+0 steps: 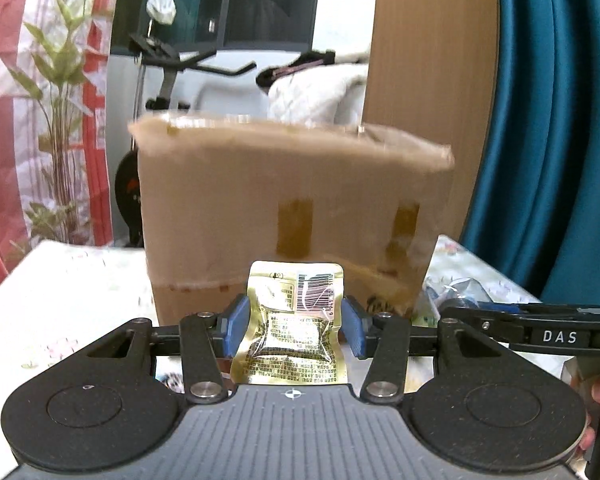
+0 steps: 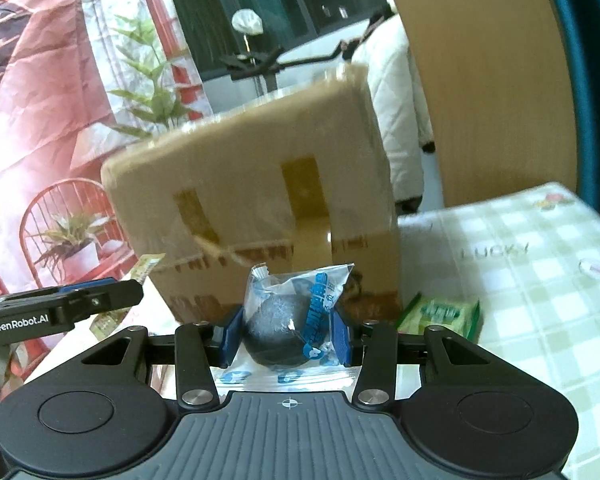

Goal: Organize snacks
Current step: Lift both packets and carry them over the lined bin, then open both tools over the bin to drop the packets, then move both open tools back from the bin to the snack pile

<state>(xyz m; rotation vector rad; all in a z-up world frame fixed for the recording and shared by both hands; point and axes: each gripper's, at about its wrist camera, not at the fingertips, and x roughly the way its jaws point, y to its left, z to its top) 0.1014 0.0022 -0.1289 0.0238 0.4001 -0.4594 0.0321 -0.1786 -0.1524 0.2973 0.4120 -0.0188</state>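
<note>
Left wrist: blurred cardboard box (image 1: 288, 200); opening unseen

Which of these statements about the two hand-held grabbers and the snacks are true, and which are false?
1. The left gripper holds a gold foil packet between its jaws. True.
2. The right gripper is empty. False: it grips a clear wrapper with a dark round snack.
3. A cardboard box stands ahead of both grippers. True.
4. The box is bare cardboard with no tape. False: strips of brownish tape show on its front.
5. A green packet lies on the checked tablecloth beside the box. True.
</note>
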